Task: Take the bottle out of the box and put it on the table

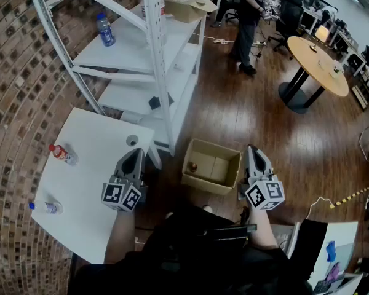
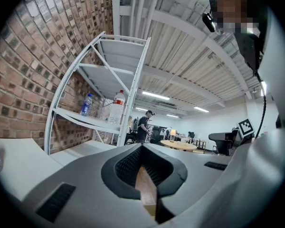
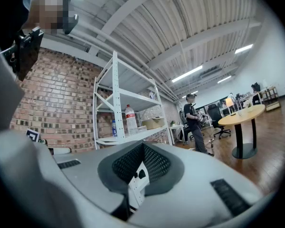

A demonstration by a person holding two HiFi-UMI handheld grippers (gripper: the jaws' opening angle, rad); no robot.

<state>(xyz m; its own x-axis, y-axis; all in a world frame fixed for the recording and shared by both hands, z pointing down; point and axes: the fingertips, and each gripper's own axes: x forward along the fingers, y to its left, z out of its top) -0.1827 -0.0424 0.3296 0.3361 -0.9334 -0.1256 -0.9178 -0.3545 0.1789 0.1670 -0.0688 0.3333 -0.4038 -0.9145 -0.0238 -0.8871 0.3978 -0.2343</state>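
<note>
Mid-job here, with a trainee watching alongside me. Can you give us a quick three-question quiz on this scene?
1. True or false: the left gripper and right gripper are both shut and empty.
2. Which gripper is nearer the white table?
3. The cardboard box sits: A on the white table; B on the floor; C on the shelf.
Key: 1 true; 2 the left gripper; 3 B.

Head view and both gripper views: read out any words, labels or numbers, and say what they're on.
None can be read.
Shelf bottle, red label: print too small.
Red-capped table bottle and blue-capped table bottle: labels blurred.
Marker cubes: black-and-white squares only, no letters.
Box: no print visible.
</note>
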